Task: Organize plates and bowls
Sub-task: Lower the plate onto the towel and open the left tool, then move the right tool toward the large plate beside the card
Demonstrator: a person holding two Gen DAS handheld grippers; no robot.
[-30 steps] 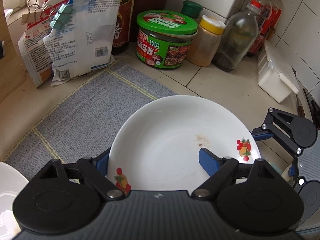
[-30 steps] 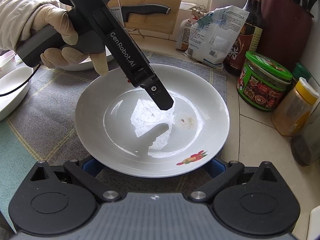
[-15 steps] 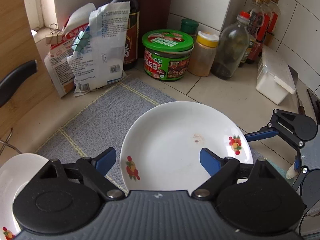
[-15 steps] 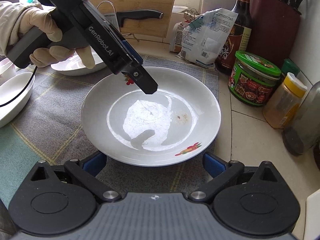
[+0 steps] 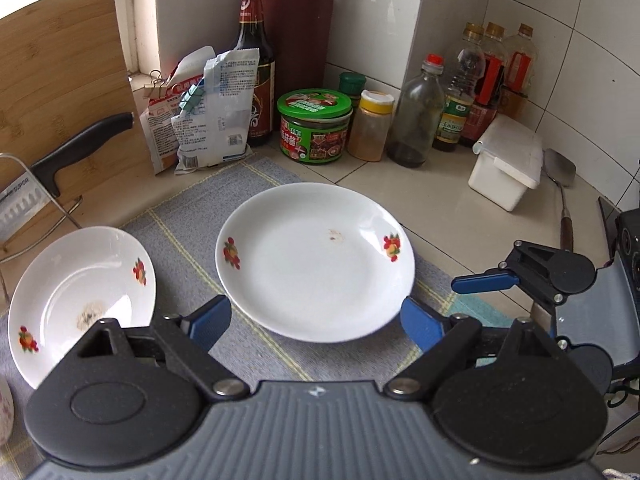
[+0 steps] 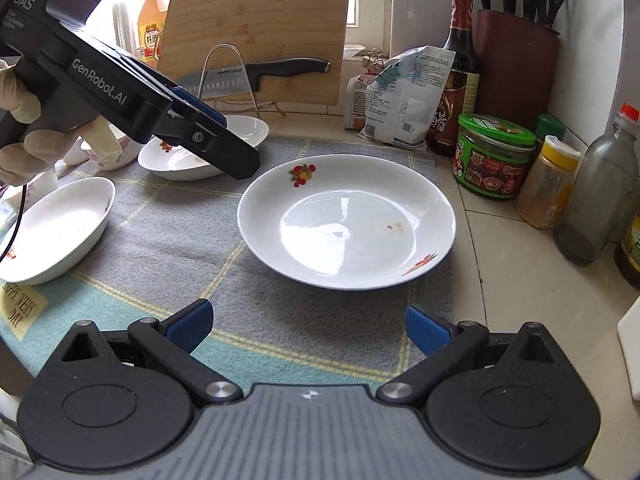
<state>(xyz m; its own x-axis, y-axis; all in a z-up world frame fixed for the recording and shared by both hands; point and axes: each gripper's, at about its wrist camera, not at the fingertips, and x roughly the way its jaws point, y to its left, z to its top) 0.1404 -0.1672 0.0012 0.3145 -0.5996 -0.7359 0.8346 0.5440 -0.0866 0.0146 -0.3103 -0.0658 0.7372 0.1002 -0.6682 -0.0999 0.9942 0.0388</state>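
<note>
A white plate with fruit prints [image 5: 316, 260] lies on the grey mat [image 5: 248, 344]; it also shows in the right wrist view [image 6: 346, 222]. My left gripper [image 5: 316, 322] is open and empty, just short of the plate's near rim. My right gripper [image 6: 306, 326] is open and empty, a little back from the plate. A second fruit-print plate [image 5: 80, 300] lies to the left. In the right wrist view an oval white dish [image 6: 56, 236] and a white bowl [image 6: 200, 150] sit at left, behind the left gripper's body [image 6: 132, 92].
Jars and bottles line the tiled corner: a green-lid jar [image 5: 316, 126], a yellow-lid jar [image 5: 370, 126], a glass bottle [image 5: 418, 116]. A white box [image 5: 506, 160] and a spatula [image 5: 562, 188] lie at right. A knife [image 6: 260, 74] rests on a rack before the cutting board [image 6: 260, 32].
Both grippers have pulled back and up from the plate, which stays on the mat. The left gripper's fingers no longer straddle its rim.
</note>
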